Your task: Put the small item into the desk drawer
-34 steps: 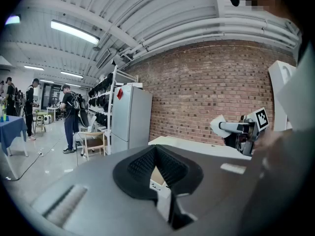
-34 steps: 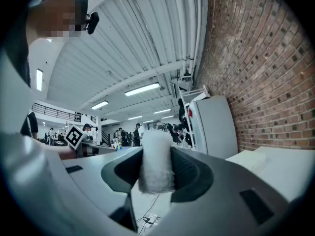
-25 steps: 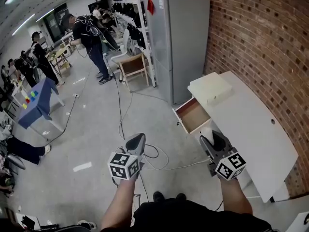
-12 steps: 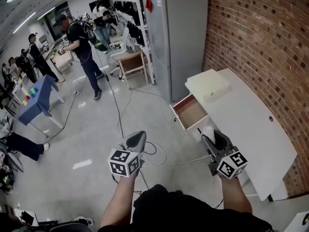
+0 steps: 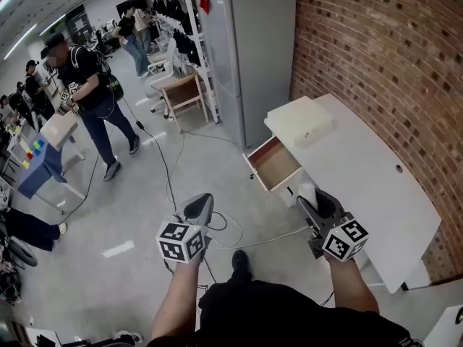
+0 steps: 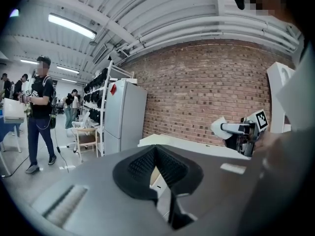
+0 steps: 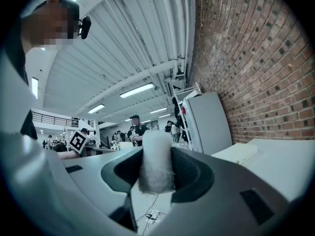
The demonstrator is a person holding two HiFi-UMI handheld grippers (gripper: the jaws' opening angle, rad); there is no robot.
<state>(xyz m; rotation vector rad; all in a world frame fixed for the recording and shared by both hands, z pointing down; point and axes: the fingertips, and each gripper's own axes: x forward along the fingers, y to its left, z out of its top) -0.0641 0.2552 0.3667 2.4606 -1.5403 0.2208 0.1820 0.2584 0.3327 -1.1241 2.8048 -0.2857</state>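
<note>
The right gripper [image 7: 157,178] is clamped on the small item [image 7: 156,156] — a wad of white fluffy material standing upright between the pads and poking out above them. In the head view the wad sits right of centre, just below and to the right of the open desk drawer [image 5: 273,163], near its front corner but not yet over the opening. The drawer is pulled out from the white desk [image 5: 369,186] and its brown inside looks bare. A cream box [image 5: 299,120] lies on the desk top just above the drawer in the frame.

The left gripper [image 5: 201,207], low and left of centre, has its jaws together on nothing and hangs over the floor, well apart from the desk.

The grasp looks done and the carry is in hand. The next move calls for taking the wad up and left in the frame until it is over the drawer, lowering it inside the walls, then parting the jaws — the fluff may cling to a pad.
</note>
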